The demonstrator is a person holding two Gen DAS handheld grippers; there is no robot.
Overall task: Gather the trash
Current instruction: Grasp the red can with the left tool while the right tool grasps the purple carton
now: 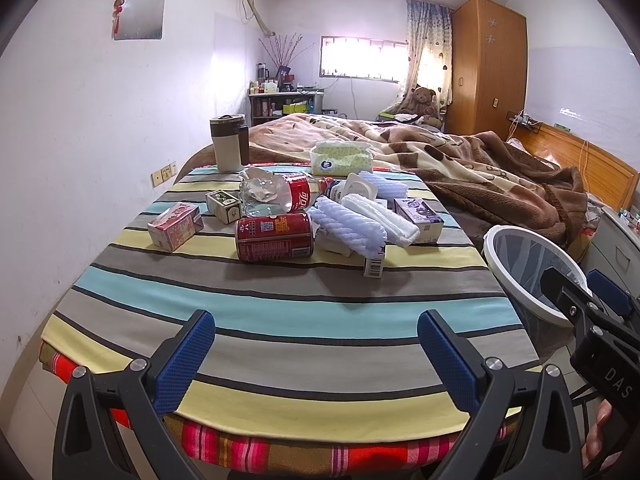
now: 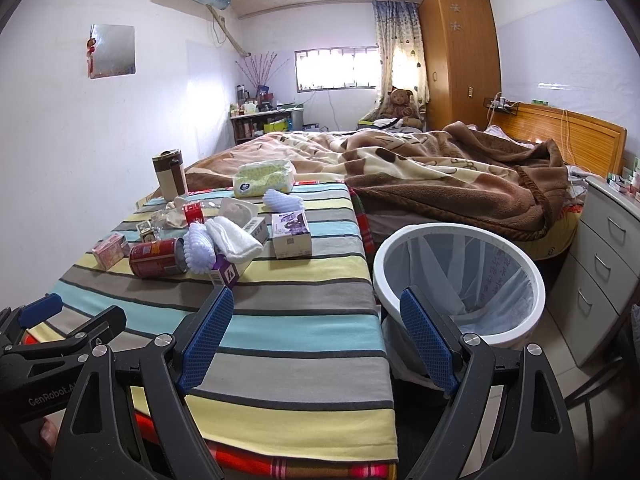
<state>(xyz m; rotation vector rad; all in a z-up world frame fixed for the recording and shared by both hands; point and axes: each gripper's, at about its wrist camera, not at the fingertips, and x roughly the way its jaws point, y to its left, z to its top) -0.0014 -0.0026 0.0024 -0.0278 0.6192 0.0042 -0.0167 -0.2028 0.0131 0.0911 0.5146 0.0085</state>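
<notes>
Toward the table's far edge, my left gripper (image 1: pixel 316 356) and right gripper (image 2: pixel 316 336), both spread and empty, could roll the red drink can (image 1: pixel 274 237) off, missing the white mesh-lined bin (image 2: pixel 460 236).

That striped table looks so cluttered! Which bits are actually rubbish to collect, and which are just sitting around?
For the job:
red can
crushed plastic bottle
small cartons, such as the pink one
white bin, lined with a bag

Just lying about, probably:
tissue pack
brown flask
blanket
teddy bear
</notes>
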